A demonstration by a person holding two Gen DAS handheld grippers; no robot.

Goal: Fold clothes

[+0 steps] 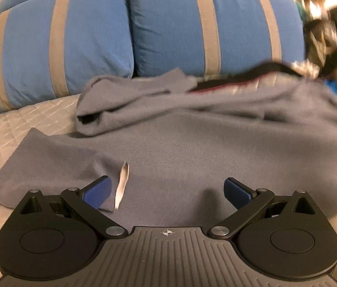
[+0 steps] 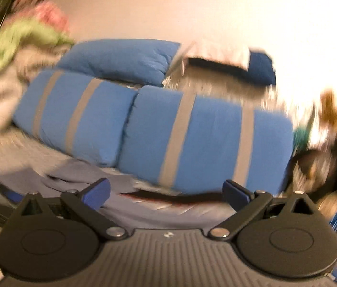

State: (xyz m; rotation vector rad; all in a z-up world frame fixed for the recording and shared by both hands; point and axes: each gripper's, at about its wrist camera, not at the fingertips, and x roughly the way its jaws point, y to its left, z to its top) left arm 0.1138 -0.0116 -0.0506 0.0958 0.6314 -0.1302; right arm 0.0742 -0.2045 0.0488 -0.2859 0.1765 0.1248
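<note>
A grey garment (image 1: 180, 141) lies spread on the quilted bed cover (image 1: 32, 119), one sleeve bunched toward the pillows. A white label (image 1: 122, 184) sticks up from it near my left finger. My left gripper (image 1: 167, 191) is open and empty, low over the garment's near part. In the blurred right wrist view the garment (image 2: 84, 174) shows below with a dark red-edged collar (image 2: 168, 197). My right gripper (image 2: 166, 191) is open and empty above it.
Two blue pillows with grey stripes (image 1: 96, 40) (image 2: 192, 138) lie along the far side of the garment. A pile of other clothes (image 2: 13, 45) sits at left. Dark clutter (image 1: 331, 35) lies at the far right.
</note>
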